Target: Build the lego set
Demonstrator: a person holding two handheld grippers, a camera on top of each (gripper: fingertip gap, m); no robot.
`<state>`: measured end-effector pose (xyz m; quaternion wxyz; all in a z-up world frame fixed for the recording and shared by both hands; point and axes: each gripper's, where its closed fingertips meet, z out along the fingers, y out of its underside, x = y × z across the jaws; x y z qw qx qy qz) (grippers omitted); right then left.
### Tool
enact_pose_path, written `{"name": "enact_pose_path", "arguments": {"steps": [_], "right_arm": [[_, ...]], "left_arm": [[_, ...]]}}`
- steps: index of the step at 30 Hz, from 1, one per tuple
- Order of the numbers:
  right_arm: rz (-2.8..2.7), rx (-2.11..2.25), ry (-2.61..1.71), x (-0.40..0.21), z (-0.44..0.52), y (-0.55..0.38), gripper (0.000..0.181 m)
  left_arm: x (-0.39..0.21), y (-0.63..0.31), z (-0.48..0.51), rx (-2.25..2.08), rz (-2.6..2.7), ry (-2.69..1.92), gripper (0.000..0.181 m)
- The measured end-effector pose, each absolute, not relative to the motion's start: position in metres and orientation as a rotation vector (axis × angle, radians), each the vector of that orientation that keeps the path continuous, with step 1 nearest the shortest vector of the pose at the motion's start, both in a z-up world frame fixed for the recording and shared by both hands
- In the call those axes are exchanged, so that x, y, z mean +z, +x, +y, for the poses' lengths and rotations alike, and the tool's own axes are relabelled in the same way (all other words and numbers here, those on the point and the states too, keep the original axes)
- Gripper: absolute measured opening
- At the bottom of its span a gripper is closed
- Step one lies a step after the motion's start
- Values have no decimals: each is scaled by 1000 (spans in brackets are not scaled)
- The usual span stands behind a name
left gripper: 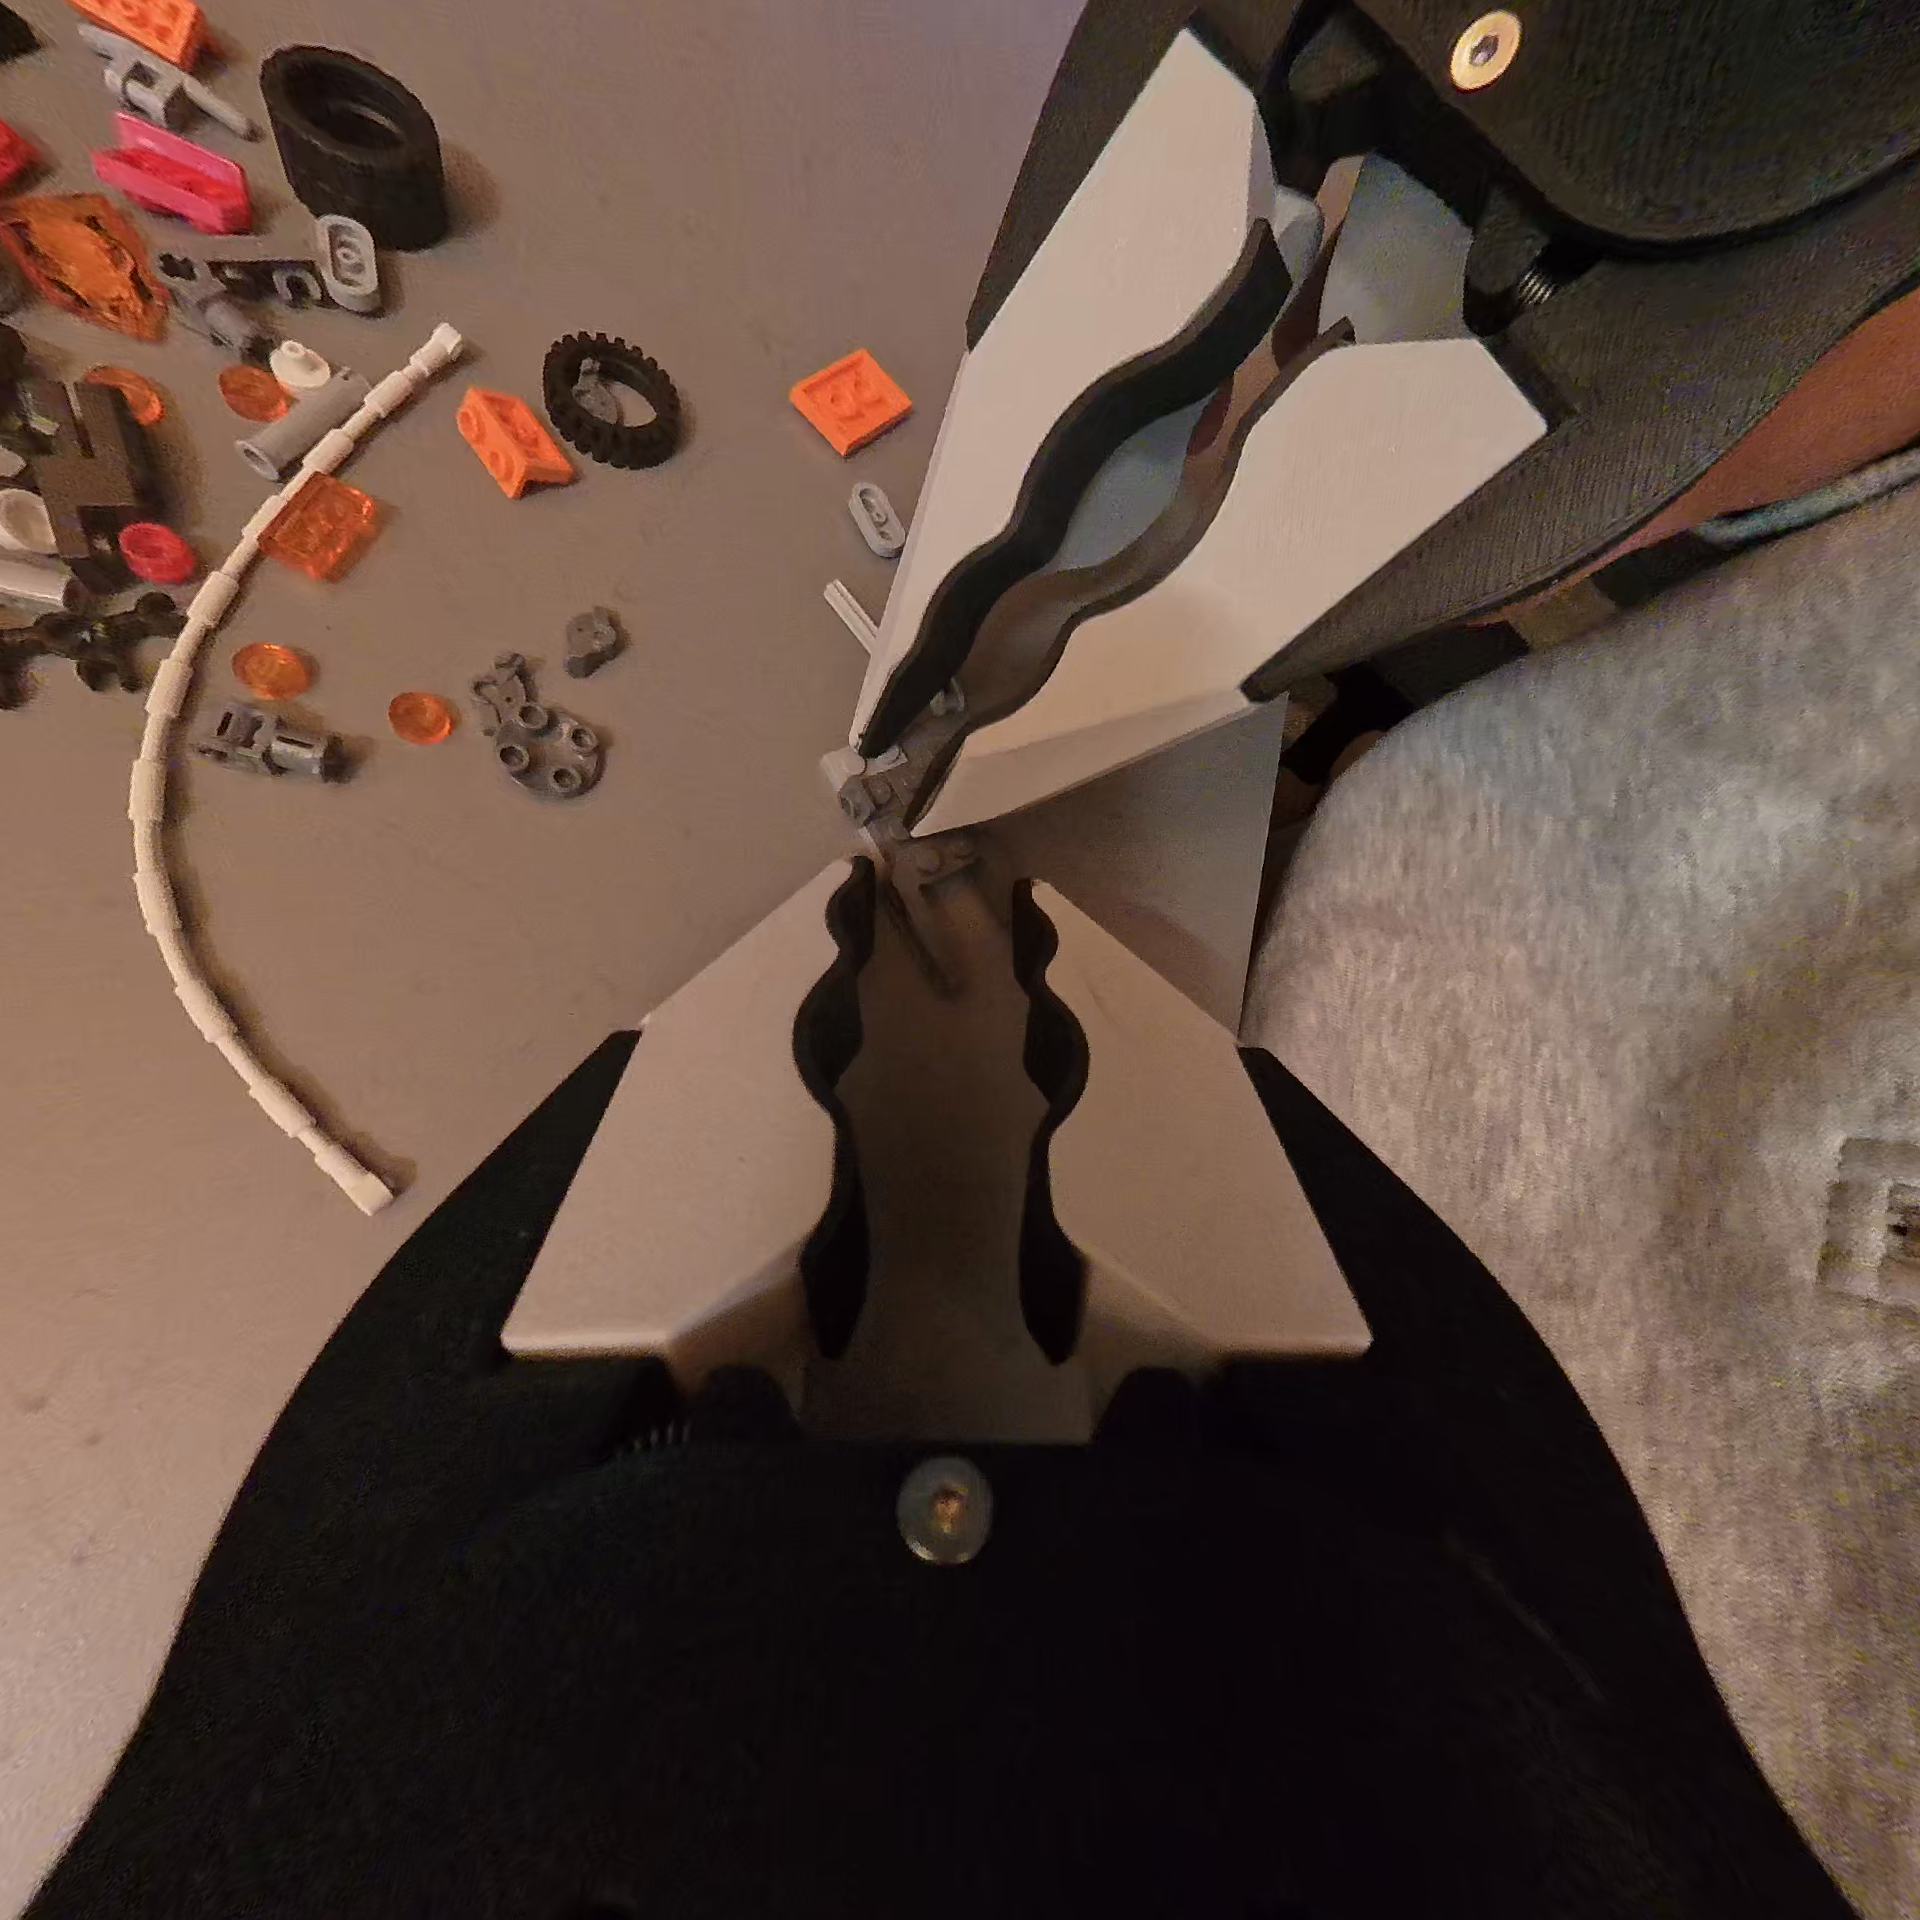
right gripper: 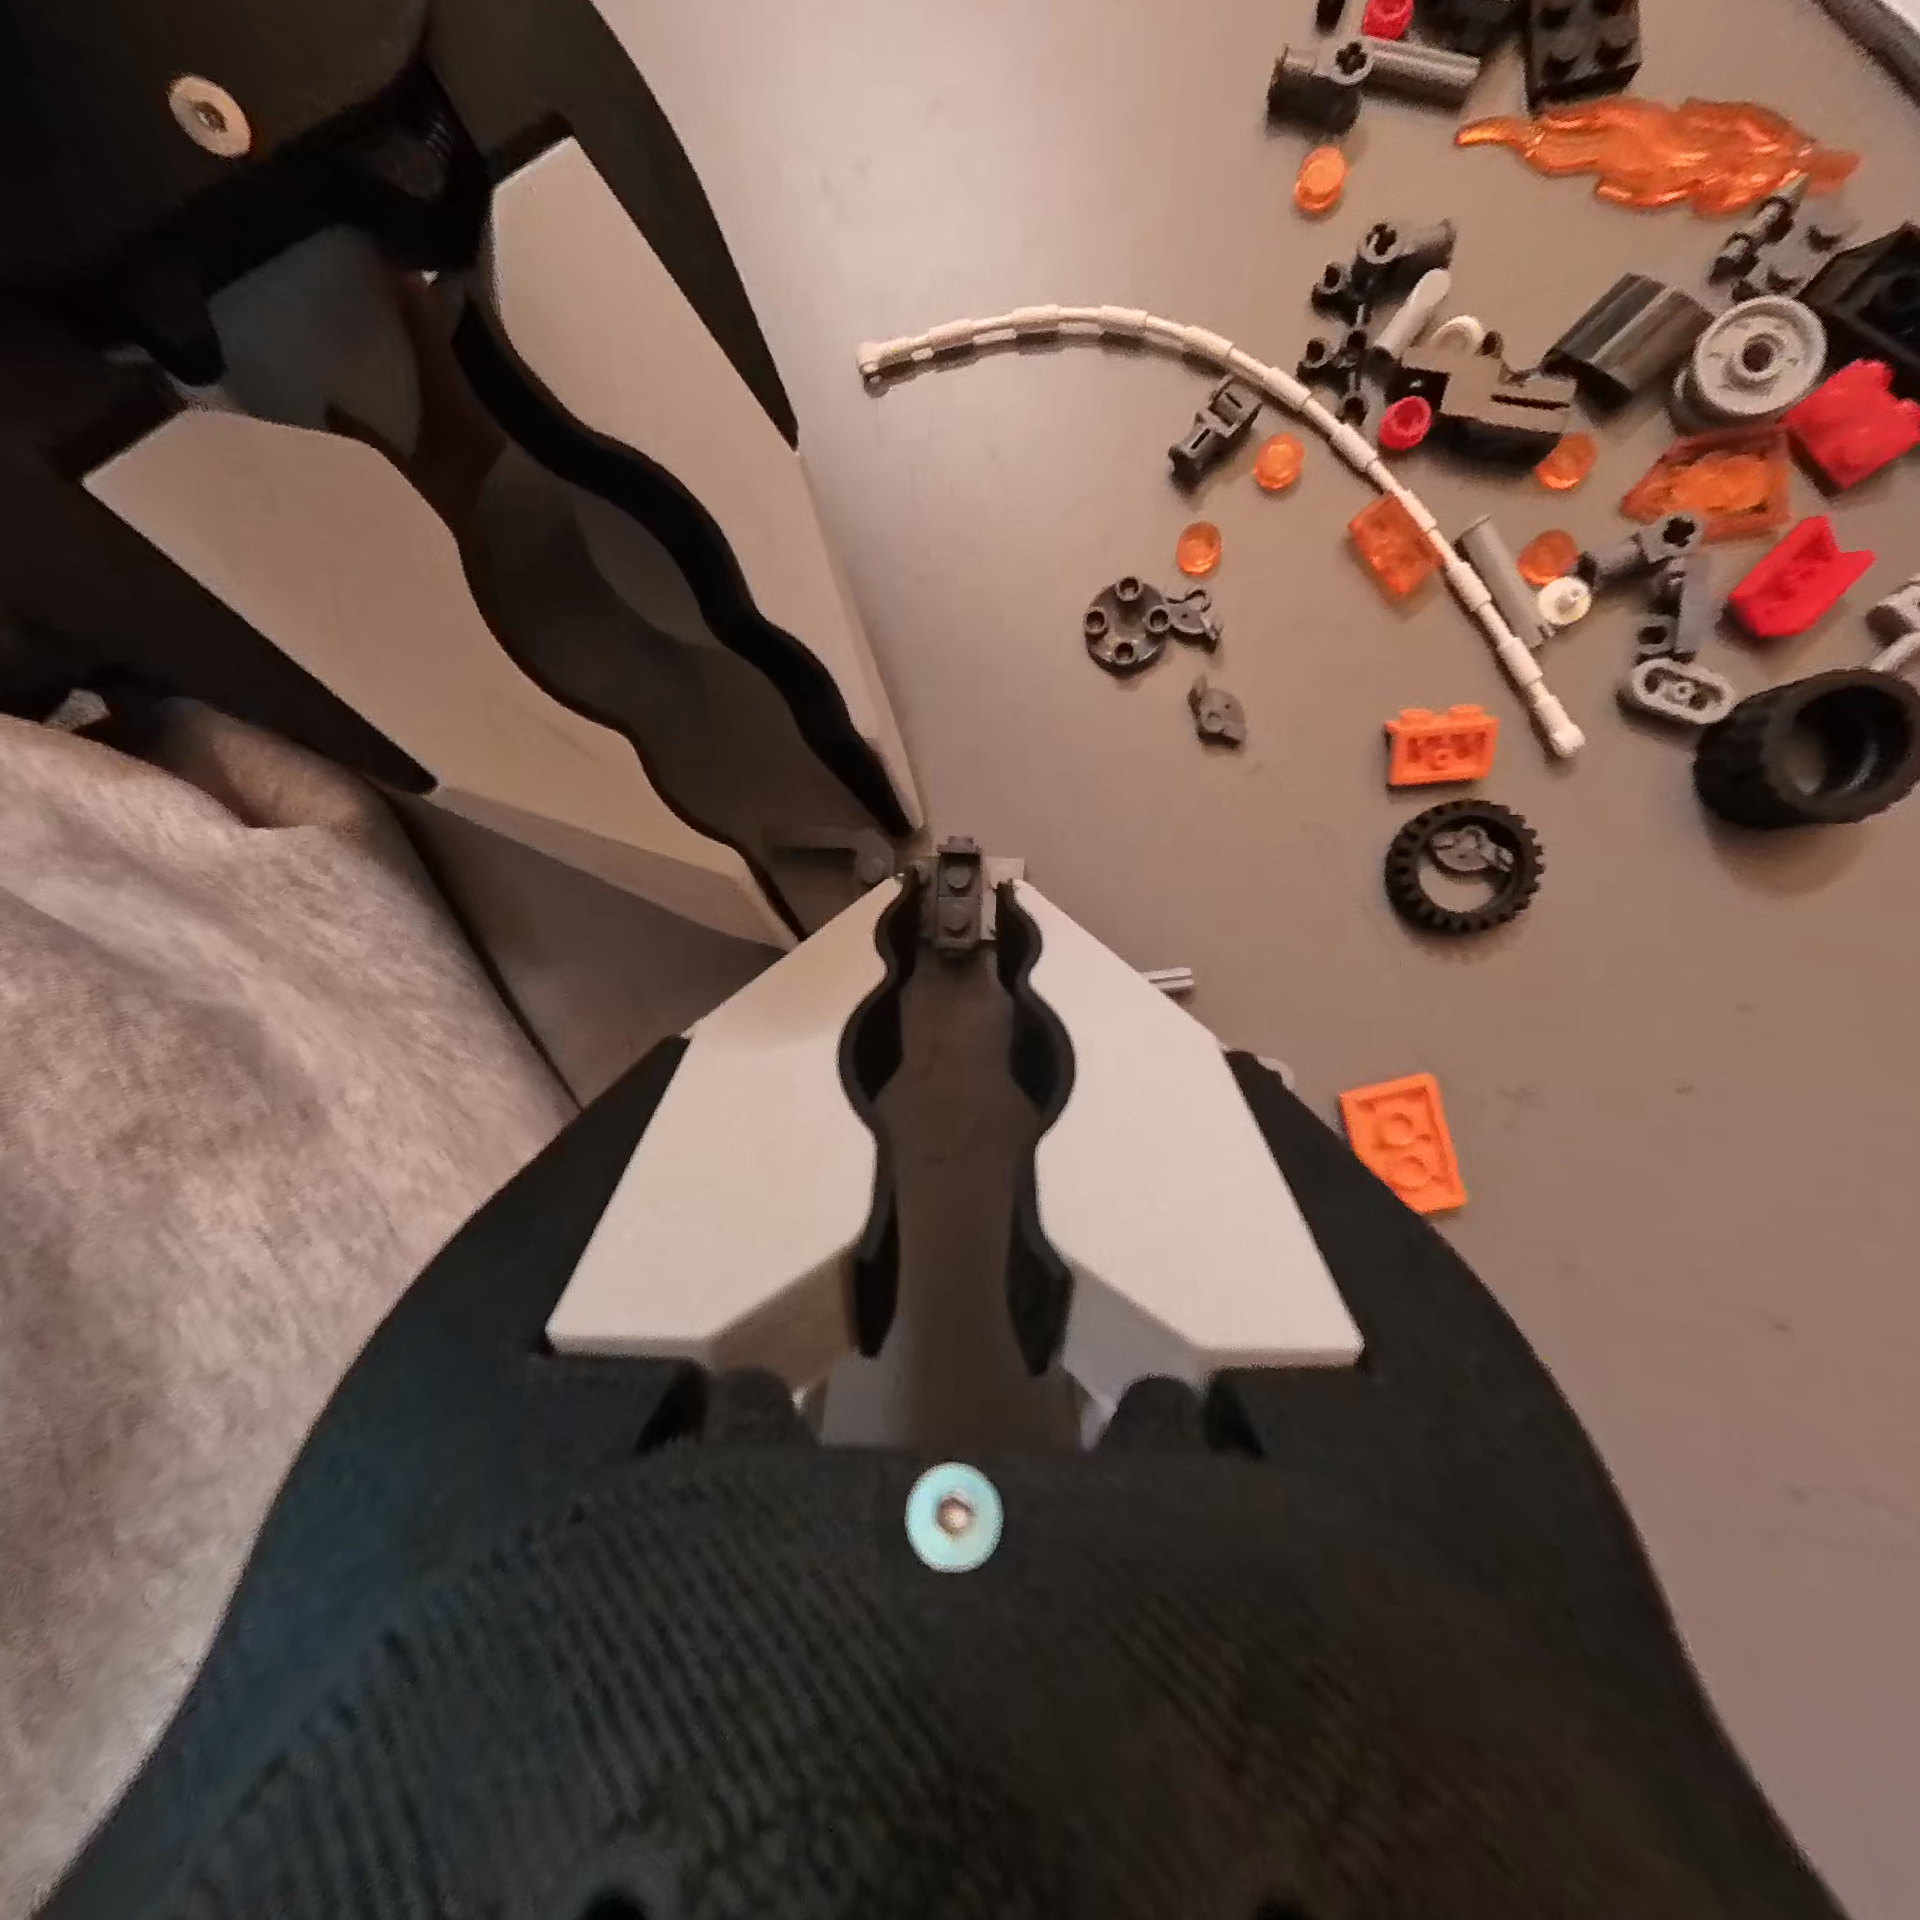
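Note:
My left gripper [left gripper: 940,878] and right gripper [right gripper: 956,883] meet tip to tip above the table's near edge. The right gripper is shut on a small dark grey studded plate [right gripper: 956,899]. In the left wrist view it [left gripper: 883,774] comes in from the upper right, pinching small grey parts [left gripper: 868,795]. The left gripper's jaws stand narrowly apart around a thin grey lego piece [left gripper: 920,909] that touches the right gripper's parts. In the right wrist view the left gripper [right gripper: 862,862] comes from the upper left. The joint between the pieces is partly hidden by the fingertips.
Loose pieces lie on the grey-brown table [left gripper: 675,208]: a white flexible hose [left gripper: 208,727], a wide black tyre [right gripper: 1818,743], a small toothed tyre [right gripper: 1463,864], orange plates [right gripper: 1403,1143] and a transparent orange flame [right gripper: 1662,156]. Grey fleece fabric [left gripper: 1558,1039] lies at the near side. The tips of both grippers are at nearly the same place.

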<state>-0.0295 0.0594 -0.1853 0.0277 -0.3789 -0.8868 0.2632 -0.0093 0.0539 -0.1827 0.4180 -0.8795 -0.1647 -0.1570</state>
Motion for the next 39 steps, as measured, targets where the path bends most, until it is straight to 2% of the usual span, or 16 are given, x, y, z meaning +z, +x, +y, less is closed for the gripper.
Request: {"name": "enact_pose_path", "arguments": {"steps": [21,25,27,29,32,39], "right_arm": [[-2697,762,-1125,-186,56,-32,10],[-2628,873,-1186,-183,50,-38,10],[-2578,1044,-1177,-168,43,-40,17],[-2474,1180,-1142,-147,46,-44,15],[-2352,1201,-1103,-133,67,-52,16],[-2317,1209,-1131,-146,87,-41,20]], "left_arm": [[-185,-13,54,-307,-439,-2222,27],[-185,-15,52,-247,-436,-2232,32],[-185,-16,52,-215,-438,-2236,34],[-186,-19,51,-164,-448,-2243,36],[-188,-22,50,-61,-432,-2272,38],[-192,-29,43,101,-435,-2337,46]]}}
